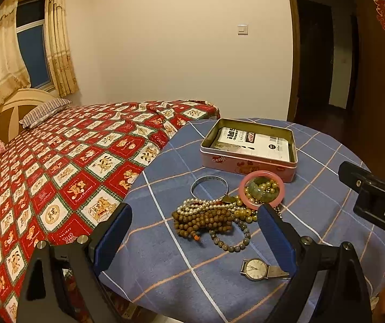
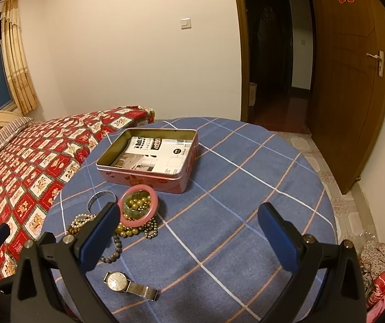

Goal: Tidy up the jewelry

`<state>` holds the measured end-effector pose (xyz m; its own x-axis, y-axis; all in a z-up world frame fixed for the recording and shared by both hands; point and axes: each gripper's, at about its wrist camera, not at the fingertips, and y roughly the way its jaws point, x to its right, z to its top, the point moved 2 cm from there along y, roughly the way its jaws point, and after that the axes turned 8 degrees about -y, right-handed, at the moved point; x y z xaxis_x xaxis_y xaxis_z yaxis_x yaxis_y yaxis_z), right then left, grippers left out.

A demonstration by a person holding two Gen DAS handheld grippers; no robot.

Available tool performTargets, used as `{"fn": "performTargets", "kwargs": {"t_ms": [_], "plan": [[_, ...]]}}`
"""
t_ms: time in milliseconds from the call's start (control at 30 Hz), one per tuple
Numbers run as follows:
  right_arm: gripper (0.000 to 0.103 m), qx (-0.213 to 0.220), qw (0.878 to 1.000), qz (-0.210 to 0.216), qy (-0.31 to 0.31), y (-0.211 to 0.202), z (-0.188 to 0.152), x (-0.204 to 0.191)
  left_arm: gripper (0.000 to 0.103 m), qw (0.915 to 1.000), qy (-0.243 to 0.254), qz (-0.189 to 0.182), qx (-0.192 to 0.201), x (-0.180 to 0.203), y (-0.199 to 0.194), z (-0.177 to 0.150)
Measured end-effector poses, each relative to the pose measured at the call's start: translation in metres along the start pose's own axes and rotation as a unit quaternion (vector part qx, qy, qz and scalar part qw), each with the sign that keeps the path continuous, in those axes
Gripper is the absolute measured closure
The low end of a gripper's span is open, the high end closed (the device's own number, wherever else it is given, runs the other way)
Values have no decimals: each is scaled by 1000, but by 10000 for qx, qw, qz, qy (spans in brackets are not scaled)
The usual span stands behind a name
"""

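Observation:
A heap of jewelry lies on a round table with a blue checked cloth (image 1: 327,215): a pink bangle (image 1: 262,188) around green and gold beads, a silver bangle (image 1: 209,185), a pearl strand (image 1: 197,206), brown wooden beads (image 1: 200,222), a grey bead bracelet (image 1: 231,238) and a wristwatch (image 1: 255,269). An open pink tin (image 1: 249,145) with papers inside stands behind the heap. My left gripper (image 1: 195,235) is open above the heap. My right gripper (image 2: 189,235) is open to the right of the heap, with the pink bangle (image 2: 138,205), the watch (image 2: 116,280) and the tin (image 2: 149,158) in its view.
A bed with a red patterned cover (image 1: 65,167) adjoins the table on the left. The right gripper's body (image 1: 375,196) shows at the right edge of the left wrist view. An open wooden door (image 2: 351,80) and bags on the floor (image 2: 378,269) are to the right.

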<state>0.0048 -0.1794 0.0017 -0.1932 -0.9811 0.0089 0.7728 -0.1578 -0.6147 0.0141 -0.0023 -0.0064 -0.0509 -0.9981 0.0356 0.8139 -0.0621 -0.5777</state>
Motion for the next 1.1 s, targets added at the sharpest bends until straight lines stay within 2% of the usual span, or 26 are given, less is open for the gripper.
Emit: {"fn": "performTargets", "kwargs": {"t_ms": [1100], "plan": [[0,-40,10000,-5,-65,1,0,-3,9,10000,-56,-14,6,-2,-2,0]]}}
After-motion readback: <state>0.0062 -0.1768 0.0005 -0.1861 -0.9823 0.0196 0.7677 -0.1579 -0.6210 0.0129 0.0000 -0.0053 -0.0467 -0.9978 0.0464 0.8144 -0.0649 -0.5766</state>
